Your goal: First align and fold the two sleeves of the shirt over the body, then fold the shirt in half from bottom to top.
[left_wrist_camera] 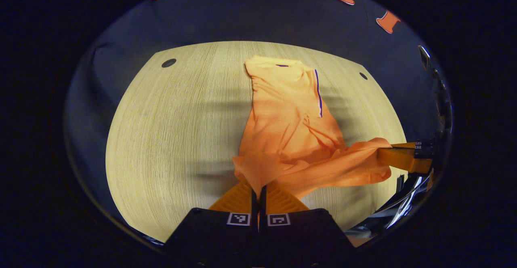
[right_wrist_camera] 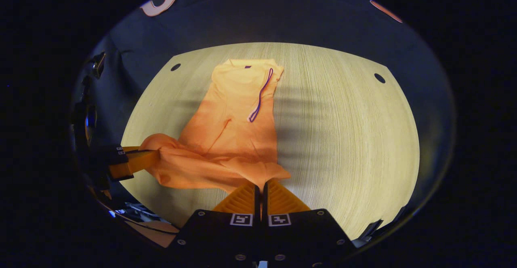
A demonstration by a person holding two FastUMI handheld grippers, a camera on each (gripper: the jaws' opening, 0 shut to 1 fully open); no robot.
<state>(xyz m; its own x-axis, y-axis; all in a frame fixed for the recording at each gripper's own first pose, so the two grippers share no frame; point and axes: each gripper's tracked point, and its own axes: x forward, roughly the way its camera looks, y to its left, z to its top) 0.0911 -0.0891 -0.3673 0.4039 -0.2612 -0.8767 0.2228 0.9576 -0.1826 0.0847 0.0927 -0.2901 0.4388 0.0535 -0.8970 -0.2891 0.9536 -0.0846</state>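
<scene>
An orange shirt [left_wrist_camera: 288, 114] with a thin purple stripe lies lengthwise on the pale wooden table [left_wrist_camera: 177, 130], sleeves folded over the body. My left gripper [left_wrist_camera: 258, 187] is shut on the shirt's near left hem corner, which is lifted off the table. In the right gripper view the same shirt [right_wrist_camera: 232, 118] stretches away, and my right gripper [right_wrist_camera: 260, 185] is shut on the near right hem corner. The hem hangs slack between the two grippers. The right gripper [left_wrist_camera: 383, 157] shows at the right of the left gripper view, the left gripper [right_wrist_camera: 151, 159] at the left of the right gripper view.
The table has small dark holes near its far corners [left_wrist_camera: 169, 62] [right_wrist_camera: 379, 78]. Bare tabletop lies to both sides of the shirt. The table's near edge runs just below my fingers.
</scene>
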